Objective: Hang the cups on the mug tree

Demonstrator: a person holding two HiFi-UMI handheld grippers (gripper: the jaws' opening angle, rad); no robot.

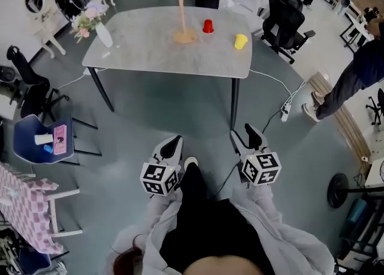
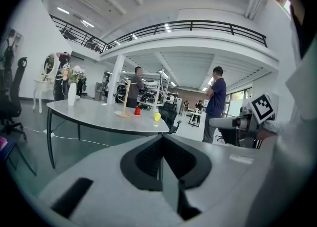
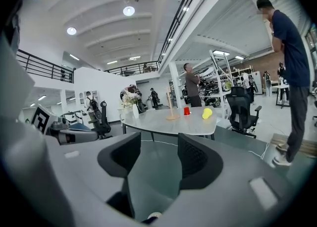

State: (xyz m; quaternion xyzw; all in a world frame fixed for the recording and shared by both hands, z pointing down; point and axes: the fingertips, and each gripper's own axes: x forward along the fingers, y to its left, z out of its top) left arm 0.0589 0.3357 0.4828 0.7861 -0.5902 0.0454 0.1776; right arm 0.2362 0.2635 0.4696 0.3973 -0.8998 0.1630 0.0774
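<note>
A wooden mug tree (image 1: 182, 17) stands bare at the far side of a grey table (image 1: 150, 51). A red cup (image 1: 207, 26) sits upside down just right of its base, and a yellow cup (image 1: 240, 41) lies further right. Both grippers are held low by the person's body, well short of the table. The left gripper (image 1: 174, 143) has its jaws together, nothing between them (image 2: 161, 139). The right gripper (image 1: 252, 132) stands open and empty (image 3: 159, 154). Both gripper views show the tree (image 2: 126, 99) (image 3: 171, 107) and the cups (image 2: 137, 111) (image 3: 206, 113) far ahead.
A vase of flowers (image 1: 96, 21) stands at the table's left end. A black office chair (image 1: 287, 18) is at its right, with a power strip (image 1: 285, 110) and cable on the floor. A blue chair (image 1: 42, 142) is at left. A person (image 1: 354, 75) stands at right.
</note>
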